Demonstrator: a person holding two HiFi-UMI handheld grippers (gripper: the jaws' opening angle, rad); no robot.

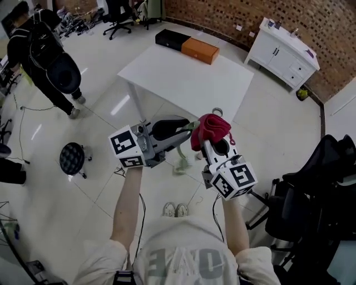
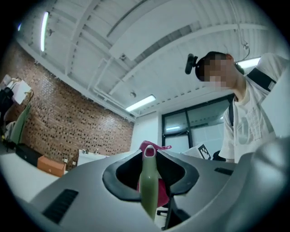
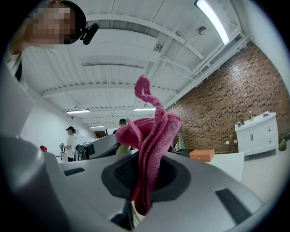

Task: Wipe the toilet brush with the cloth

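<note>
White tiled floor [image 1: 278, 122], brick wall [image 1: 222, 16], white table [image 1: 183, 78]. Left gripper [image 1: 186, 129] jaws narrow, clamped on pale-green toilet brush handle [image 2: 148, 186]. Right gripper [image 1: 214, 142] pinches bunched pink cloth [image 1: 210, 128]. Cloth just beside handle tip, both well above floor.

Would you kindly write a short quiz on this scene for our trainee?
1. True or false: the right gripper is shut on a pink cloth.
2. What does the left gripper grip? A) brush B) sponge C) bottle
3. Fill in: the orange box lies on the white ____.
Key: 1 true; 2 A; 3 table.
</note>
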